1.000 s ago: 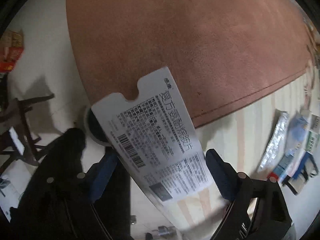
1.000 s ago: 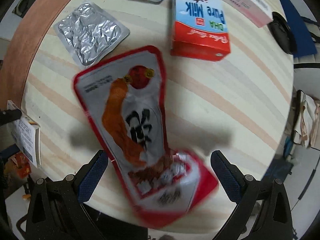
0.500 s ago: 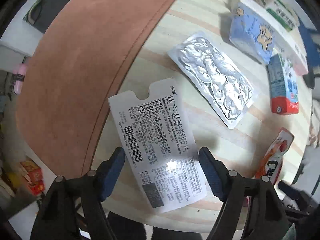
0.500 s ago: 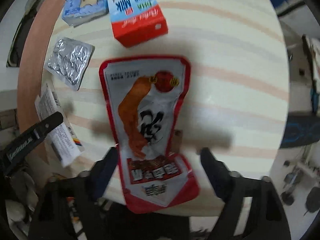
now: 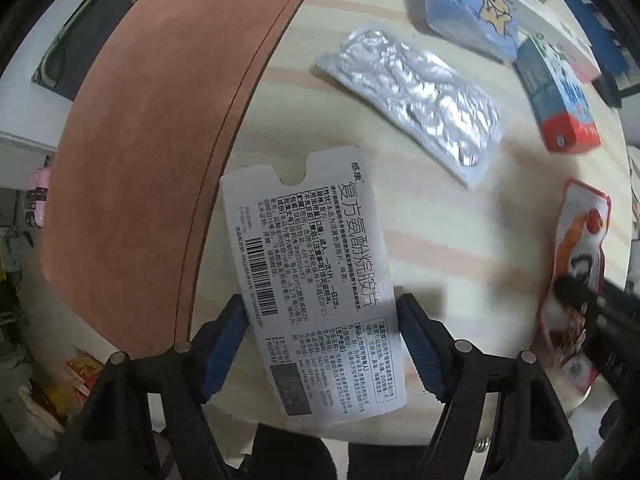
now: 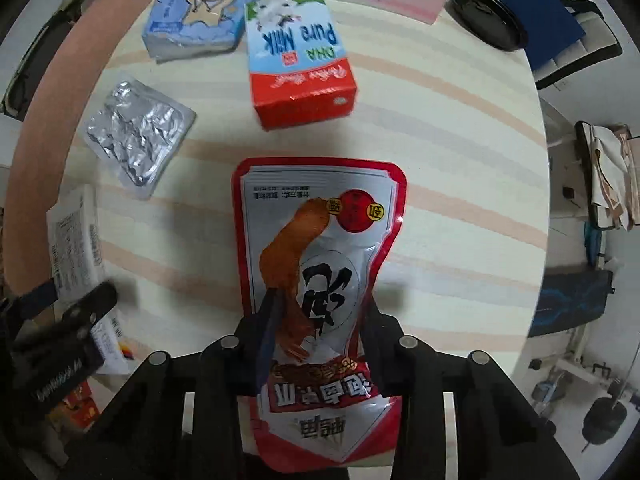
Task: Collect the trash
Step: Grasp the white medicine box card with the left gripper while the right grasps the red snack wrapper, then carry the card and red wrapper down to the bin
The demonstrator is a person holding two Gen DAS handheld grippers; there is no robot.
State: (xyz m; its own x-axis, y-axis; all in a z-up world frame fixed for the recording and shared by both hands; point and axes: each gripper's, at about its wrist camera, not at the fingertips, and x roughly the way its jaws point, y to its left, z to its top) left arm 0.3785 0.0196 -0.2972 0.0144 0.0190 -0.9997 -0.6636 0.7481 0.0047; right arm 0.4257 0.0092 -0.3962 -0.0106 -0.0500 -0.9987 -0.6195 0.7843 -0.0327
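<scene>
Left tongs (image 5: 322,340) clamped on white medicine box (image 5: 308,280), held over table (image 5: 460,248) edge. Right tongs (image 6: 320,336) clenched around red snack pouch (image 6: 320,280). At 12 o'clock, milk carton (image 6: 298,68); at 10 o'clock, foil blister pack (image 6: 138,134).

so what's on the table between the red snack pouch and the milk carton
Nothing: in the right wrist view, only bare striped tabletop separates the red snack pouch from the milk carton. The foil blister pack lies off to the left.

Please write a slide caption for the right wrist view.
Right gripper clamps a red snack pouch above the striped table.
</scene>
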